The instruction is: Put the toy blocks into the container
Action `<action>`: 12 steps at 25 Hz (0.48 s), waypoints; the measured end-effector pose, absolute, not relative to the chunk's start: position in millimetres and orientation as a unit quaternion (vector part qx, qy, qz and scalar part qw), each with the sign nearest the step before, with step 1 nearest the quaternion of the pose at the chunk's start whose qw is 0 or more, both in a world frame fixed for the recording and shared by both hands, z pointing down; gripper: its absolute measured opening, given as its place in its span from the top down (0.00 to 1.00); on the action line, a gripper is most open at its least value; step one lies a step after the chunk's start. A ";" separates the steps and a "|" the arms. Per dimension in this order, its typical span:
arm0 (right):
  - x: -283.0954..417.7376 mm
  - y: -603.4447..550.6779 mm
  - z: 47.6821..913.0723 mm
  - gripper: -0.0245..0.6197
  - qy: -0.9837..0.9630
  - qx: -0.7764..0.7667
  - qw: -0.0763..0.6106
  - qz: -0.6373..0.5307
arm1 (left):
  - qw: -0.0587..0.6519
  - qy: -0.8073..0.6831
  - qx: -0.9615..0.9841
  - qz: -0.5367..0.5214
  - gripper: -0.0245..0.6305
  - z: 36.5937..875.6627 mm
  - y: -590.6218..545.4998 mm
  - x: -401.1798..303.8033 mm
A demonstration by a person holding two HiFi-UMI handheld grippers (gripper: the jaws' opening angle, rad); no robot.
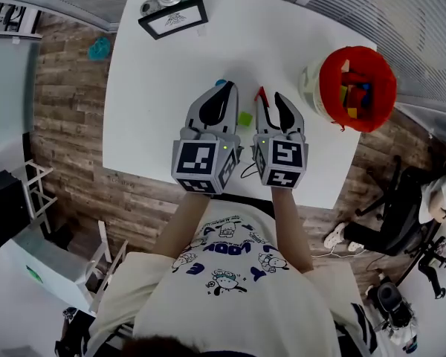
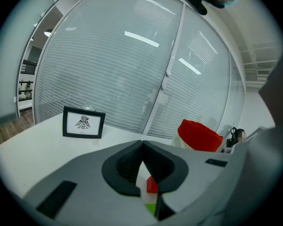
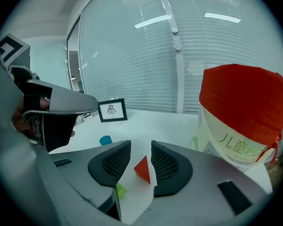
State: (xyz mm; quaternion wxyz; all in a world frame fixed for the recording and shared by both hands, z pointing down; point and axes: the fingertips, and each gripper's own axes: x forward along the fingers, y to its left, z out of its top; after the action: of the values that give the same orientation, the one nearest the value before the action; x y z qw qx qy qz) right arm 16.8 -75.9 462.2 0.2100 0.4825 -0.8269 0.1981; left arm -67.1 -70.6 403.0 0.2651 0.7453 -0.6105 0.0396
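**Two grippers, loose blocks, one container**

Left gripper (image 2: 142,147): jaws closed at the tips, nothing held. Right gripper (image 3: 141,147): jaws narrowly apart, red triangular block (image 3: 142,169) lying on the bench (image 1: 171,88) in the gap. Green block (image 3: 120,190) beside it; blue block (image 3: 105,140) beyond. Red container (image 1: 328,80), bench's right edge: holds mixed coloured blocks (image 1: 354,95).

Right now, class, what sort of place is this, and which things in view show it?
Likely an office or meeting room: blind-covered glass walls, a white table, wood-plank flooring.
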 end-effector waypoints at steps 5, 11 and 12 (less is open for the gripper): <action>17.2 -73.7 477.9 0.76 -0.820 0.481 0.226 0.212 | 0.274 -0.605 0.746 0.047 0.92 413.3 -72.8 -66.5; 16.3 -72.0 490.8 0.74 -0.816 0.475 0.241 0.224 | 0.285 -0.598 0.747 0.054 0.92 423.5 -75.7 -62.8; 16.0 -71.6 492.5 0.73 -0.816 0.474 0.242 0.227 | 0.286 -0.596 0.748 0.055 0.92 424.6 -76.0 -62.0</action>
State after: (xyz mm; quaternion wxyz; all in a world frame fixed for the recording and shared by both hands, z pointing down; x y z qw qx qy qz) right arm 16.0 -71.6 492.5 0.2421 0.4741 -0.8155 0.2270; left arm -62.0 -76.0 424.6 0.2859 0.7479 -0.5965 0.0554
